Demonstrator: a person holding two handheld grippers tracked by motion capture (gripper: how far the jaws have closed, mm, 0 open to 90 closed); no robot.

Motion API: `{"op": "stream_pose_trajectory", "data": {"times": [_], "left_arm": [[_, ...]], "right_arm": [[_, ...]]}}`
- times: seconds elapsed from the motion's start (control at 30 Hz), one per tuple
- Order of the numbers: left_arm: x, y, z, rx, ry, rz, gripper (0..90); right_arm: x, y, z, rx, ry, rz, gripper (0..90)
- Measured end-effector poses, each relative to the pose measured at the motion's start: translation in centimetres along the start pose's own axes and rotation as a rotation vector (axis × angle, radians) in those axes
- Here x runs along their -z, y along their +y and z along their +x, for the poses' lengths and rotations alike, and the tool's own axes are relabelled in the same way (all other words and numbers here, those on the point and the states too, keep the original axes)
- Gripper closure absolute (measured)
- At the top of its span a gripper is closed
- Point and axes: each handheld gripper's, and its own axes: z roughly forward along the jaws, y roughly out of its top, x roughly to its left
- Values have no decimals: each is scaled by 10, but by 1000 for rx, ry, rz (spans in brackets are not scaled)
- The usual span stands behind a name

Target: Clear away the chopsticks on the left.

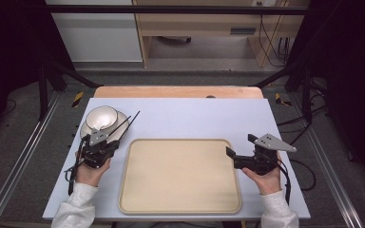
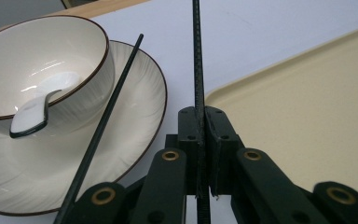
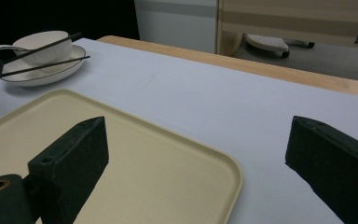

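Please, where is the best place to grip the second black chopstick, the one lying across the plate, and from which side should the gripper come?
Probably its near end. The loose chopstick leans on the rim of the plate beside the bowl, so its near end stands clear of the table. Come from the person's side, jaws either side of the shaft. The left gripper already pinches the other chopstick.

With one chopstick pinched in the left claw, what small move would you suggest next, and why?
Probably carry the held chopstick right, over the tray, and lower it there. The left claw is shut on it, the tray is bare, and the other chopstick lies across the plate beside the bowl. The right claw is open near the tray's right edge.
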Motion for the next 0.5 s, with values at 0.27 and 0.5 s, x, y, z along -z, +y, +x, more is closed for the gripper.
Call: {"op": "stream_pose_trajectory", "data": {"times": [0.27, 0.5], "left_arm": [[17, -2, -29, 75, 48, -67, 853], [26, -4, -51, 121, 77, -90, 853]], "right_arm": [[2, 0, -2, -12, -2, -9, 62], [3, -1, -2, -10, -4, -6, 63]]}}
